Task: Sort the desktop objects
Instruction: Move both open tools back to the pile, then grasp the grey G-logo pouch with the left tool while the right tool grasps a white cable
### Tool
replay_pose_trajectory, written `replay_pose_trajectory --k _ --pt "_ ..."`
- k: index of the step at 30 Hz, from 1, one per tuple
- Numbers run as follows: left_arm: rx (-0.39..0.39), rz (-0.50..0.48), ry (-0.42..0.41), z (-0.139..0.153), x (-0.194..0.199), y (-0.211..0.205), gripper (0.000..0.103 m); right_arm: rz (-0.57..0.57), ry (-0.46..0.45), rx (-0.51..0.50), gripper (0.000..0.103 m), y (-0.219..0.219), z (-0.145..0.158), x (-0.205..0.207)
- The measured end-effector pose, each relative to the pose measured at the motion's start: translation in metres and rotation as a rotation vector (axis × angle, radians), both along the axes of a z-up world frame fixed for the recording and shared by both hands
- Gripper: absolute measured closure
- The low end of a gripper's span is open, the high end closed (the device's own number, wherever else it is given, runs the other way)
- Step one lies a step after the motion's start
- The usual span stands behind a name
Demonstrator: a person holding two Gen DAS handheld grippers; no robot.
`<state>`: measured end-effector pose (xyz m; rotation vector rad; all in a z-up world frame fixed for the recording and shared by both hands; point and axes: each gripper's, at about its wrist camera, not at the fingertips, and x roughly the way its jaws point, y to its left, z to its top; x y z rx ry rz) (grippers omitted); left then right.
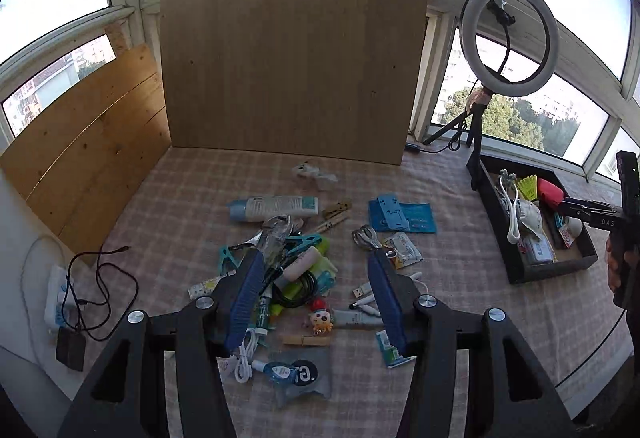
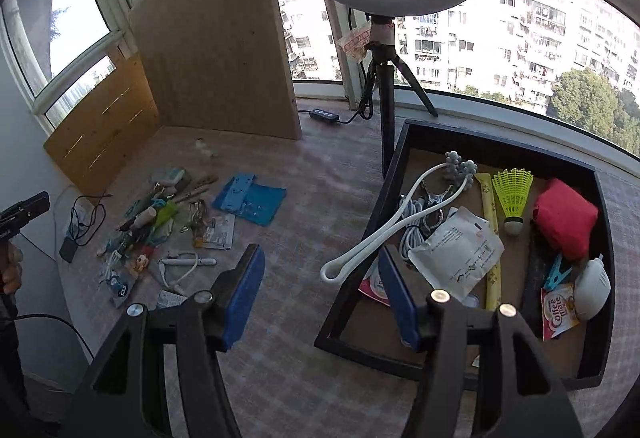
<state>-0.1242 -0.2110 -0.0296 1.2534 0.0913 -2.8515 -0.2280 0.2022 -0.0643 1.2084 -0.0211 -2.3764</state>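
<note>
A: Two grippers, both spread wide and holding nothing. The left gripper (image 1: 316, 278) hangs over the pile (image 1: 288, 270) on the cloth (image 1: 460, 318); the right gripper (image 2: 320, 290) sits at the near-left corner of the tray (image 2: 404, 134).

B: So the sorting's partway. Shuttlecock (image 2: 512, 194), red pouch (image 2: 564, 222) and white loop (image 2: 380, 234) are in the tray; the tube (image 1: 276, 208), blue card (image 1: 400, 218) and the rest lie well apart from it.

A: What worries you?

B: The pile is tangled. A black cable (image 1: 300, 288) coils among the pens and clips, so closing on one piece could drag neighbours along or scatter them.

A: And the tray side?

B: That loop's end overhangs the tray's left wall, just beside the right finger. A careless sweep could hook it and pull things out.
</note>
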Motion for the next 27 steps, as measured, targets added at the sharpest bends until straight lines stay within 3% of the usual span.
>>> replay_pose_trajectory --k 12,15,16,18,22,27 --pt "-0.096 -0.051 -0.163 -0.105 0.050 0.015 0.051 0.190 -0.148 0.034 0.045 -0.127 -0.069 0.015" --pt "-0.122 -0.070 -0.203 -0.132 0.061 0.022 0.054 0.222 -0.199 0.045 0.045 -0.150 -0.084 0.015" --pt "-0.135 -0.078 -0.216 -0.140 0.064 0.025 0.059 0.230 -0.208 0.055 0.045 -0.155 -0.088 0.016" --pt "-0.203 -0.114 -0.230 -0.149 0.061 0.036 0.063 0.242 -0.220 0.076 0.045 -0.165 -0.094 0.016" --pt "-0.177 -0.145 -0.261 -0.166 0.052 0.037 0.063 0.249 -0.250 0.069 0.045 -0.176 -0.101 0.012" --pt "-0.198 -0.151 -0.270 -0.177 0.043 0.037 0.063 0.256 -0.300 0.051 0.045 -0.192 -0.111 0.004"
